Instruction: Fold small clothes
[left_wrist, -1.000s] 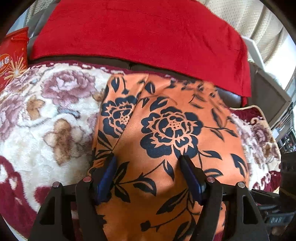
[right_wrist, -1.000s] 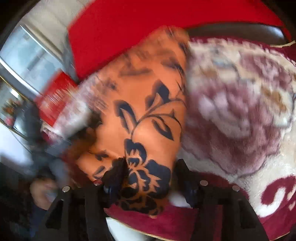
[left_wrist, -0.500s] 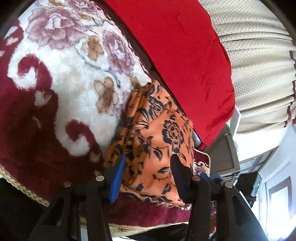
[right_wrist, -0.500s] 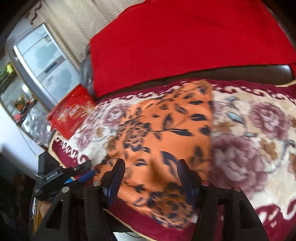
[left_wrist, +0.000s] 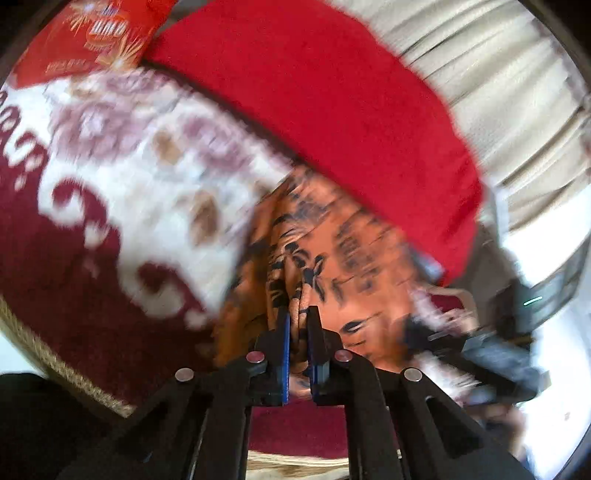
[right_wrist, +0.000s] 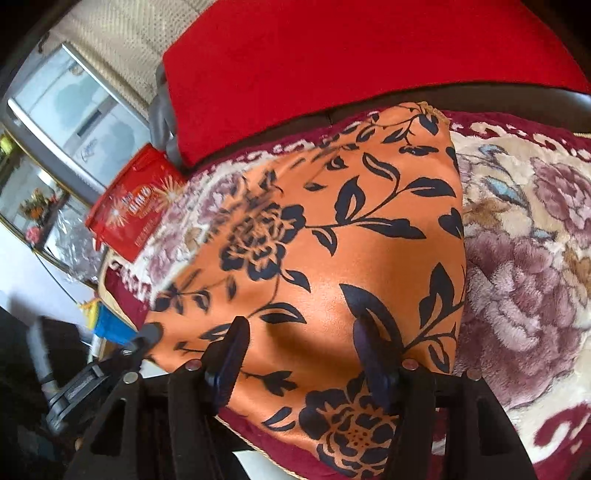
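An orange garment with black flowers (right_wrist: 332, 236) lies flat on a floral plush blanket (right_wrist: 524, 258). In the left wrist view, which is blurred, my left gripper (left_wrist: 298, 317) is shut on a bunched edge of the orange garment (left_wrist: 332, 251), and cloth fills the narrow gap between the blue pads. My right gripper (right_wrist: 301, 347) hovers open over the garment's near part, fingers wide apart and pressing on nothing. The left gripper (right_wrist: 147, 334) also shows at the garment's lower left corner in the right wrist view.
A red blanket (right_wrist: 351, 62) covers the sofa back behind the garment. A red printed bag (right_wrist: 136, 210) lies at the left end of the floral blanket (left_wrist: 155, 177). Curtains (left_wrist: 498, 85) hang behind. A glass cabinet (right_wrist: 70, 110) stands at the far left.
My left gripper swung to the garment's edge, rolled, and shut on the cloth. My right gripper rose and drew back, and more of the garment shows beneath it.
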